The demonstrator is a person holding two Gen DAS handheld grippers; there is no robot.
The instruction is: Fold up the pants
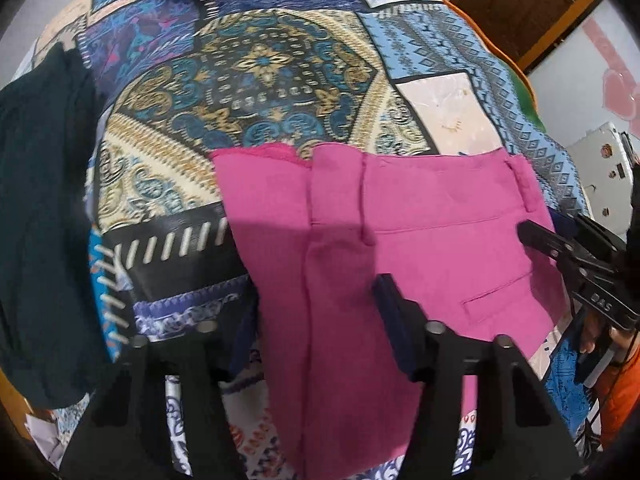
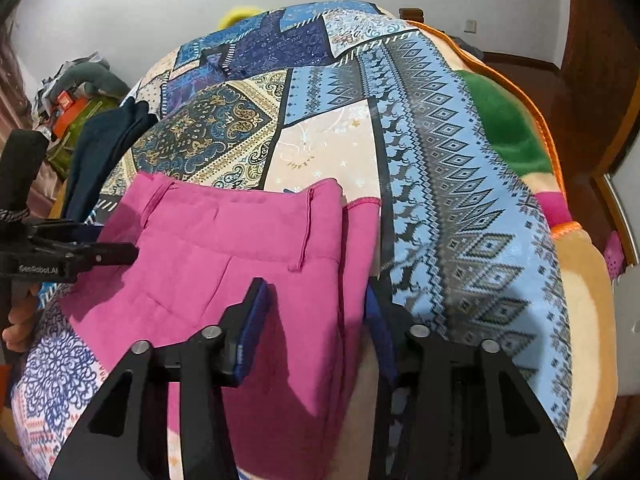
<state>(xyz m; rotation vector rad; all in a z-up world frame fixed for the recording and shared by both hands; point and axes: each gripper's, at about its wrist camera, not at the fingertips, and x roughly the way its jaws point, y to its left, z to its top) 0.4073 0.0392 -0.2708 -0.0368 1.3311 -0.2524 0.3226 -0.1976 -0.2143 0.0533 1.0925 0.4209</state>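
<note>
Both the left gripper (image 1: 316,300) and right gripper (image 2: 316,300) straddle folded edges of the pink pants (image 1: 420,240) on the patterned bedspread (image 1: 260,80), jaws parted, grip uncertain.

pants (image 1: 420,216) | magenta | folded, waistband far | flat on bedspread (image 1: 256,92)

We see plain magenta-pink pants (image 1: 420,240), a patchwork bedspread (image 1: 260,72) in blue, navy, cream and gold paisley, a dark teal garment (image 1: 40,200), a green-and-orange blanket (image 2: 512,128), black grippers with blue pads.
</note>
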